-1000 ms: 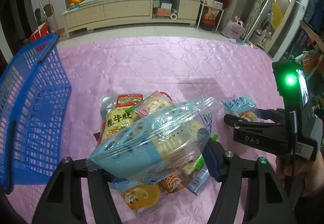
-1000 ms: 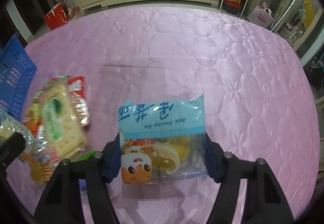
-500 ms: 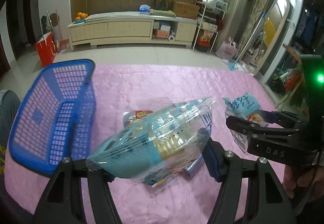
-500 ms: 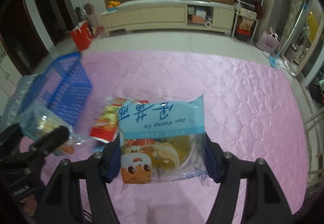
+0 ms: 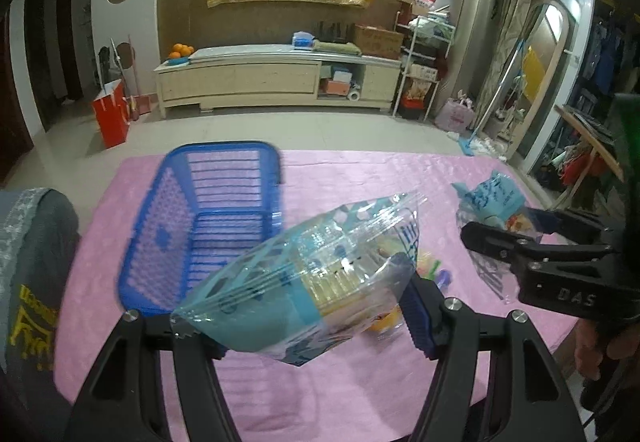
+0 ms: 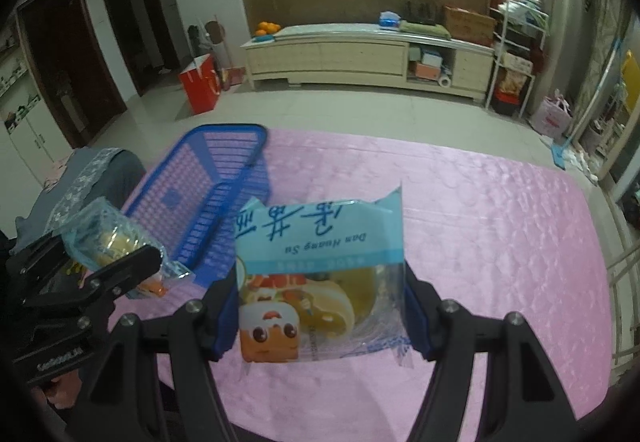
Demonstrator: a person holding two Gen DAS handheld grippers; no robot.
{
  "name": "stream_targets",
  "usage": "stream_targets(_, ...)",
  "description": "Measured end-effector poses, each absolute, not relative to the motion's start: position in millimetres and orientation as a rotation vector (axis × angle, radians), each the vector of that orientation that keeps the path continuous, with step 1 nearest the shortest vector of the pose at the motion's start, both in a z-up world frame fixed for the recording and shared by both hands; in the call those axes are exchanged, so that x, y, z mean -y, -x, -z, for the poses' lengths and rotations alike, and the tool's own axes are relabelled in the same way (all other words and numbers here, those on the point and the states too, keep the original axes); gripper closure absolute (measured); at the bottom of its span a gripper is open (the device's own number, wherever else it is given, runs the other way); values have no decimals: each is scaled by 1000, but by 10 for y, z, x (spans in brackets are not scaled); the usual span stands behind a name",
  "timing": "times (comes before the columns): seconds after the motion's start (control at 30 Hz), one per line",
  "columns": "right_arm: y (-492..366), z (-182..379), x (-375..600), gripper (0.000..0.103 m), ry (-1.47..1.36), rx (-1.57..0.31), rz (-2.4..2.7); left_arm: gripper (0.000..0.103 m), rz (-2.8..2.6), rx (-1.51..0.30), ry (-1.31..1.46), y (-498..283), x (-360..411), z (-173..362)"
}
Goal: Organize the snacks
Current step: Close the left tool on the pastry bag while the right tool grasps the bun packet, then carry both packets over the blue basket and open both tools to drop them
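A clear teal-printed snack bag (image 5: 304, 278) is clamped between the fingers of the left gripper (image 5: 304, 326), held in the air just right of the blue basket (image 5: 208, 218). A light-blue pastry packet (image 6: 320, 274) is gripped by the right gripper (image 6: 320, 318), further right of the basket. The basket is seen on the pink quilted cloth (image 6: 500, 234), with a few snacks (image 5: 430, 270) beside it.
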State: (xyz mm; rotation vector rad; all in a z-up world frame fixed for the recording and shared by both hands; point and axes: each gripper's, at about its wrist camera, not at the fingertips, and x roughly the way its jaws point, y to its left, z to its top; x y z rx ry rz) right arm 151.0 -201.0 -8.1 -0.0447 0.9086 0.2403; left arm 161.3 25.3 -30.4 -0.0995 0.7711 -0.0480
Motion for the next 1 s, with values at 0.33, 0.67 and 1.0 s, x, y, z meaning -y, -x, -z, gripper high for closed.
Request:
stream_targets(0.33,-1556,27,1309,31,80,-901,-312,39,33,-825,90,-1559,-940,218)
stream_targets(0.67,-1686,64,784,31,198,-921,-377,39,52,-903,66,-1661,-1380,301)
stream_targets(1.0,-1949,348,456,31,253,-998,-407,39,74,-1009,97,-1940,-1722,513)
